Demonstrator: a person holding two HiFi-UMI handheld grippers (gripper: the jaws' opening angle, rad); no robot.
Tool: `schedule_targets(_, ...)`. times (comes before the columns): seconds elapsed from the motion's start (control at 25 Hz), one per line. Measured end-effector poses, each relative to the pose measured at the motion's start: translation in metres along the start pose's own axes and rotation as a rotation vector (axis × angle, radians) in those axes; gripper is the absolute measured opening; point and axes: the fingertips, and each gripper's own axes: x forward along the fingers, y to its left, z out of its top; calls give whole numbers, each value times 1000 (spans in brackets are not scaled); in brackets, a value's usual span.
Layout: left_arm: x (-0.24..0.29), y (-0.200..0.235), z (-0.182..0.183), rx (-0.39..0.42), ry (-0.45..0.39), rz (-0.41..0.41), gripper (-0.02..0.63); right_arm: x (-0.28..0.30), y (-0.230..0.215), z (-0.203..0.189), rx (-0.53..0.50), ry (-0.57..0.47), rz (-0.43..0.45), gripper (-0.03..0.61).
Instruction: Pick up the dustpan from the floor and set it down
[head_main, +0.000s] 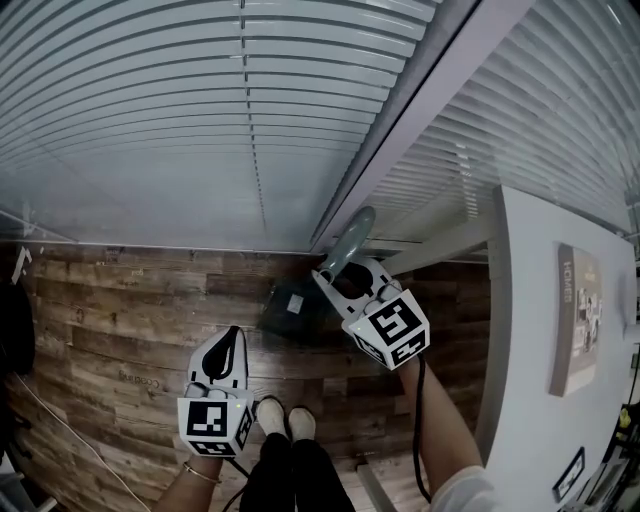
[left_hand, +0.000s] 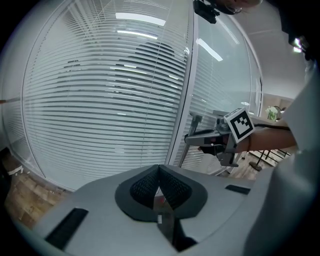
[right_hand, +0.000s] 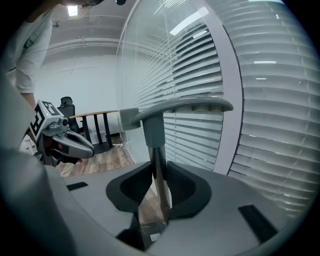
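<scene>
The dustpan (head_main: 297, 308) hangs from its long handle (head_main: 352, 240), and the right tongs (head_main: 335, 275) are clamped on that handle. In the right gripper view the thin stem (right_hand: 159, 170) runs up between the two pads of the right tongs (right_hand: 157, 187), which press on it from both sides. The grey grip bar (right_hand: 175, 110) sits crosswise above and beyond the jaw tips. In the head view the dark pan lies directly below the right tongs, over the wooden floor (head_main: 110, 320). Whether the pan touches the floor cannot be determined.

The left tongs (head_main: 232, 340) are closed on themselves, pad against pad, with nothing between them, as the left gripper view shows (left_hand: 159, 185). They are held to the left of the right tongs and nearer the person, well apart from the dustpan.

Ahead of both tongs are slatted window blinds (head_main: 150, 120), divided by a pale frame post (head_main: 420, 120) that runs just behind the handle. A pair of light shoes (head_main: 285, 418) stands between the two tongs, on the person's side. To the right of the right tongs is a white counter (head_main: 525, 400) carrying a booklet (head_main: 578, 320).
</scene>
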Motion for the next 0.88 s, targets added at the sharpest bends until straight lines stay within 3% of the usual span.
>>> schedule_targets(0.2,2,1,-1,-3,6,-8,17,0,-11,1,64,-15,-41,109)
schedule_targets(0.28,3,0,-1,-2,7,-13,17,0,-12,-1,79,-13,-51,147)
schedule_targets(0.88,2,5,0,7,3,-3,17,-10,-16,-12,116,-9,-92,190)
